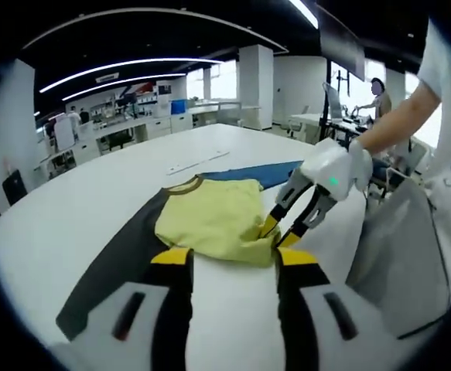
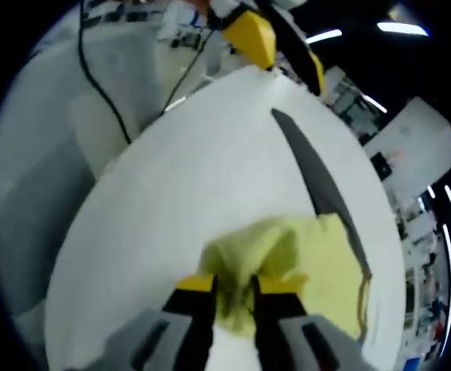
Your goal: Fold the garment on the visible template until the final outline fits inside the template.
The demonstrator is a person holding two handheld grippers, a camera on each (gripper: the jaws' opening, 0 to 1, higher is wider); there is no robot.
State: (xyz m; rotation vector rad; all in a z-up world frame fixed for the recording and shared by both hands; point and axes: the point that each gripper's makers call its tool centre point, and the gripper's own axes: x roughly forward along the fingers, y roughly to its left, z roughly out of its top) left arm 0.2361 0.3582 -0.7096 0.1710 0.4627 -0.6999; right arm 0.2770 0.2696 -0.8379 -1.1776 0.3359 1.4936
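The folded yellow fabric garment [image 1: 213,219] is seen on a dark grey template [image 1: 124,263] on the white desk [image 1: 70,201]. Its near edge is pinched by the right gripper [image 2: 234,287]; the left gripper [image 1: 233,259] is held wide, empty.

In the right gripper view, the right gripper [image 2: 231,290] had its yellow-tipped jaws closed on a bunched fold of the yellow garment [image 2: 302,263], cloth showing between them. The garment lay on the white tabletop [image 2: 194,170], its far side touching a dark template strip [image 2: 322,185] that ran toward the tabletop's far edge. At that far edge the left gripper [image 2: 275,46] showed its yellow tips. A black cable [image 2: 101,85] hung beyond the tabletop's edge.
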